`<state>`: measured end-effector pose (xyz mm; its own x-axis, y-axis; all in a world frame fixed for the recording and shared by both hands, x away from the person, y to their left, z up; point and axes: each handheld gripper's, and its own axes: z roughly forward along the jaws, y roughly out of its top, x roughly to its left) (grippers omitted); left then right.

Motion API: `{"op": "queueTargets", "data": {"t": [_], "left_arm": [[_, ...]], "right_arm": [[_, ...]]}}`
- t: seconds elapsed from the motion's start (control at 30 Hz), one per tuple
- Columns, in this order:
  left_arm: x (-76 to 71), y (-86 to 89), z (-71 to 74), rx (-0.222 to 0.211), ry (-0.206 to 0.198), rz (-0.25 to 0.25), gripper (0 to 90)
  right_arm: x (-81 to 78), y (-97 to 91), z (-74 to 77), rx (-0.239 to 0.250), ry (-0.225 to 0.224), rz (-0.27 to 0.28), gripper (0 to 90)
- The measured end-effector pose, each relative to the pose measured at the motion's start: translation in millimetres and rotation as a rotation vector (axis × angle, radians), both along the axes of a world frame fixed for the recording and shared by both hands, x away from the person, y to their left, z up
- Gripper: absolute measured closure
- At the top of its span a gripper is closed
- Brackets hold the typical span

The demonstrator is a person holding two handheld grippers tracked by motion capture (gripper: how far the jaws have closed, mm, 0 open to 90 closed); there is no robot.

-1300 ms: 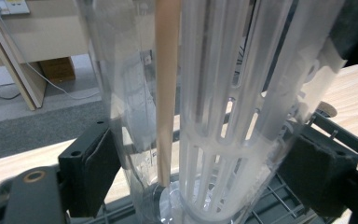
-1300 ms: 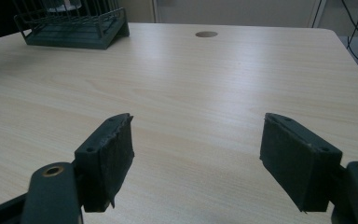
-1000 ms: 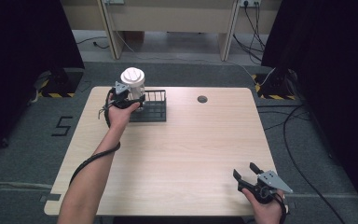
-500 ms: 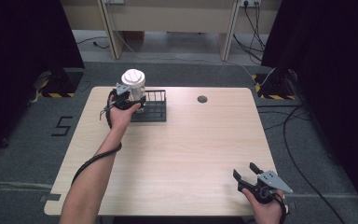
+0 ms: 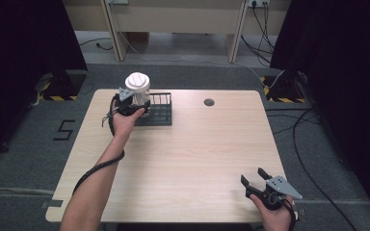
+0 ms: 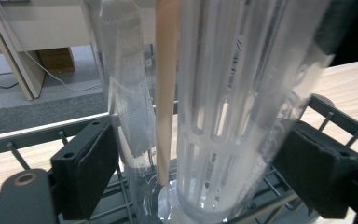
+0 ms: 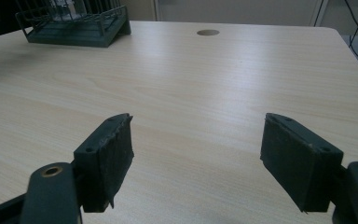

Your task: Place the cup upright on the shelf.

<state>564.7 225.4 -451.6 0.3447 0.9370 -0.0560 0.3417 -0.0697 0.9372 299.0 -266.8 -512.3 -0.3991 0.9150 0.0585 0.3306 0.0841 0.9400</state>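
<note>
A clear ribbed tumbler point(image 5: 139, 98) with a white lid point(image 5: 137, 82) stands upright in the left end of a dark wire rack point(image 5: 160, 114) at the table's far left. My left gripper point(image 5: 136, 105) is shut on the tumbler. In the left gripper view the tumbler point(image 6: 233, 107) sits between the jaws, both pads point(image 6: 95, 163) against its sides, its base low among the rack wires point(image 6: 37, 135). My right gripper point(image 5: 254, 176) is held near the front right edge of the table, open with nothing between its jaws point(image 7: 198, 158).
A round cable hole point(image 5: 209, 102) lies in the tabletop right of the rack and is also visible ahead of the right gripper point(image 7: 208, 32). The rack point(image 7: 74, 30) stands far off in the right gripper view. Bare wood point(image 5: 197, 149) spans the middle. Cables run across the floor at right.
</note>
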Motion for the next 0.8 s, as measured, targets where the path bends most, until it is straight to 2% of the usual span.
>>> {"op": "queueTargets", "data": {"t": [0.23, 0.53, 0.8], "left_arm": [[-10.8, 2.6, 5.0, 0.008, -0.014, -0.014, 14.3], [-28.8, 9.2, 4.4, -0.003, -0.04, -0.015, 14.4], [-40.1, 13.6, 8.4, 0.011, -0.053, -0.023, 14.4]], "right_arm": [[0.0, 0.1, 0.0, -0.001, 0.001, -0.001, 25.5], [0.1, 0.2, 0.1, -0.005, 0.0, -0.001, 25.4], [0.2, 0.2, 0.1, -0.008, 0.001, -0.003, 25.4]]}}
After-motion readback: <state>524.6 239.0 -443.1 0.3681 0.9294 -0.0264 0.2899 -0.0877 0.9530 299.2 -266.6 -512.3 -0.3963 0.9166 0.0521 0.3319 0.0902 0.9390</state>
